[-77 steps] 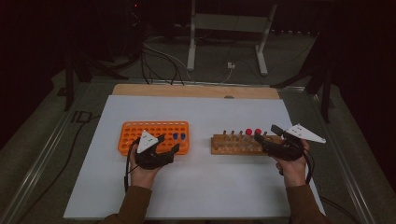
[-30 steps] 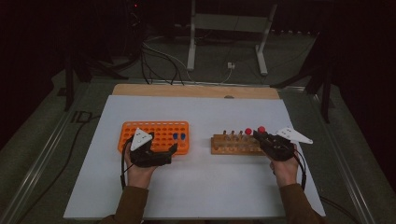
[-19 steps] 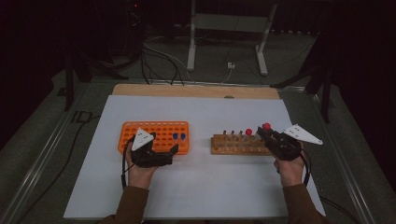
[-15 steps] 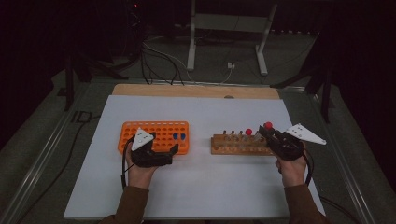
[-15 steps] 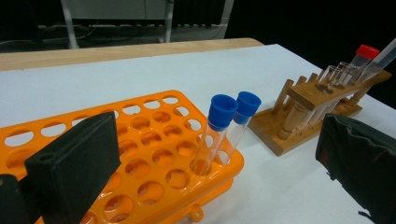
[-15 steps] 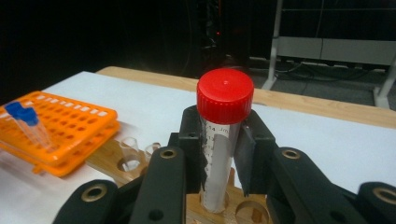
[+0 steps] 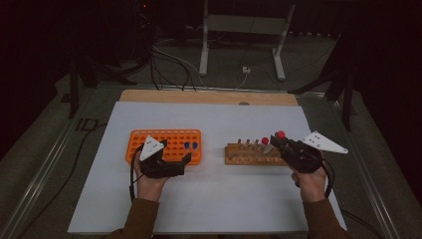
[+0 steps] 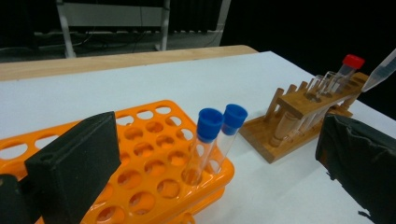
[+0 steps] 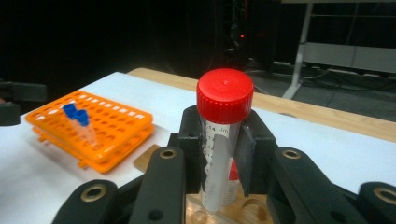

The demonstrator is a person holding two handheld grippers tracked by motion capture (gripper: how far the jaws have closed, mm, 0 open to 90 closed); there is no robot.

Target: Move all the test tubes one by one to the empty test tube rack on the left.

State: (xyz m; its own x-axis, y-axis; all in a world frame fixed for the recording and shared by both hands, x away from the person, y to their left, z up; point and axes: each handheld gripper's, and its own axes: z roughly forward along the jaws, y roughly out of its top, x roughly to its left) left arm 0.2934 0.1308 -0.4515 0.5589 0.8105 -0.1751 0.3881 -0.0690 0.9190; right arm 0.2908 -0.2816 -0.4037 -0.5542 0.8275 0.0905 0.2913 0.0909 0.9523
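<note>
- The left gripper [image 7: 185, 160] rested low at the near edge of the orange tube rack [image 7: 166, 145], jaws spread wide, gripping nothing.
- The right gripper [image 7: 276, 141] hovered over the wooden rack's [image 7: 249, 154] right end, jaws clamped on a red-capped tube [image 9: 223, 140].

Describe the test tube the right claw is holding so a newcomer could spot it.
Start at the wooden rack on the white table's right side. Above its right end, the right claw grips an upright clear tube. Its cap is red; the orange rack's tubes have blue ones.

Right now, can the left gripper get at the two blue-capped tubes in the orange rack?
Probably yes. The left gripper is open beside the blue-capped tubes at the orange rack corner, with nothing between.
</note>
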